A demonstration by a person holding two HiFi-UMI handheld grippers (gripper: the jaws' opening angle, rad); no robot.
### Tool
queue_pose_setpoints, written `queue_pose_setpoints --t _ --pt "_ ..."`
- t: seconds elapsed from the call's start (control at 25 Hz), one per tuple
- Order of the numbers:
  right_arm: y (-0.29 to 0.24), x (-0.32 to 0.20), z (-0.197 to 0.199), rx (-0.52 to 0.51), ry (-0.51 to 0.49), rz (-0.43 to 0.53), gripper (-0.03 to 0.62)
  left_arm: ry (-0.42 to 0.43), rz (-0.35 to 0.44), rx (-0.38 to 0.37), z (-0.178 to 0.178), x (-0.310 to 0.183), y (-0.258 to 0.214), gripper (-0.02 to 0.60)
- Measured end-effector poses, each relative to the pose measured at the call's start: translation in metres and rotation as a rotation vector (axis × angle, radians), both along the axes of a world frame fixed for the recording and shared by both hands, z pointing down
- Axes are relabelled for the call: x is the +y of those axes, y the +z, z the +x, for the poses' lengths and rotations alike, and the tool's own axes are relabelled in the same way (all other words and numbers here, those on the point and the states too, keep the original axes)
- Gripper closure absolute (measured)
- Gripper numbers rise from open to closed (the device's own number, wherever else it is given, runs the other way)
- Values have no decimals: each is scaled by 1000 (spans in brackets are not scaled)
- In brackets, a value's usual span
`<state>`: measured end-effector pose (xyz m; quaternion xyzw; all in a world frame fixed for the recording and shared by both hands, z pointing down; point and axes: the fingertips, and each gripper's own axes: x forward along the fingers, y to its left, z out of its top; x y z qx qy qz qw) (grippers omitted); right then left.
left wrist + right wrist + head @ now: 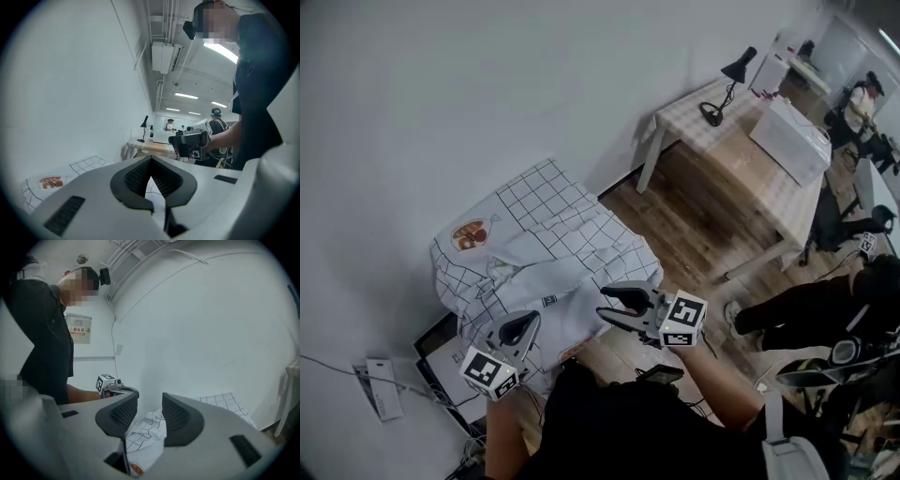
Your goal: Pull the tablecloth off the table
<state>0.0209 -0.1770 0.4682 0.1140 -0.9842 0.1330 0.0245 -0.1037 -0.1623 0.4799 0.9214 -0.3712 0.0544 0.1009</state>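
Observation:
The white tablecloth (544, 234) with a black grid and an orange emblem (471, 234) lies bunched over the small table by the wall. My left gripper (523, 326) is at its near edge. In the left gripper view its tips (150, 164) are shut, with a strip of cloth (157, 206) in the gap behind them. My right gripper (609, 305) points left over the crumpled near corner. Its jaws (150, 416) stand open, and a fold of cloth (147, 432) hangs loose between them, touching neither pad.
A wooden table (741, 159) at the back right bears a black lamp (727, 89) and a white box (792, 136). A flat device (441, 352) and a power strip (382, 389) lie on the floor at the left. A person's legs (797, 305) are at the right.

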Motion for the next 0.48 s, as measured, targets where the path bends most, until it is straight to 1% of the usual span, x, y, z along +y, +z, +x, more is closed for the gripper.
queue_pose_setpoints --t 0.08,0.16,0.24,0.36,0.48 --pt "-3 -21 -15 -4 20 -19 442 4 2 -12 -20 -21 1 571" --pt "-2 -37 -30 -10 29 -46 441 -15 -1 -7 -44 -37 4 571" --pt "-1 -52 -48 14 19 -40 441 -39 -4 -3 -68 -53 6 571" --pt "2 -76 -72 88 -8 15 439 -46 -21 -36 -91 -72 18 571" --pt "12 -95 -96 206 -57 99 414 -49 -54 -73 -104 -82 38 571"
